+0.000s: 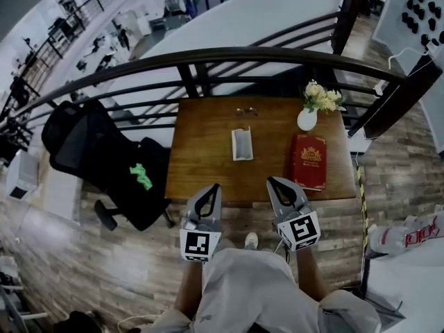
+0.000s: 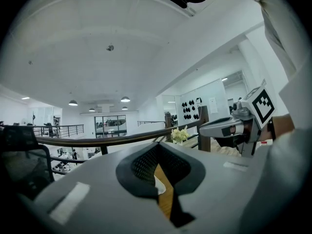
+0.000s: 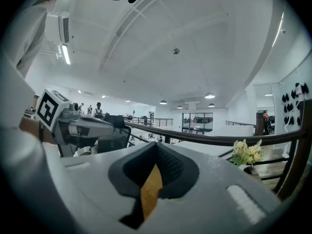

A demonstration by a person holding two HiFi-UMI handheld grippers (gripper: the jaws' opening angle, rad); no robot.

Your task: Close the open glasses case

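The open glasses case [image 1: 242,143], pale grey and white, lies flat in the middle of the brown wooden table [image 1: 201,158]. Both grippers hover at the table's near edge, well short of the case. My left gripper [image 1: 216,186] is shut with nothing in it, its tips pointing toward the case. My right gripper [image 1: 271,181] is likewise shut and empty. In the left gripper view the jaws of the left gripper [image 2: 158,145] meet at their tips over a strip of table wood. The right gripper [image 3: 157,144] looks the same in the right gripper view.
A pair of glasses [image 1: 245,111] rests at the table's far edge. A red book [image 1: 309,161] lies to the right, with a white vase of flowers [image 1: 308,118] behind it. A dark railing [image 1: 208,55] runs behind the table. A black office chair [image 1: 104,158] stands to the left.
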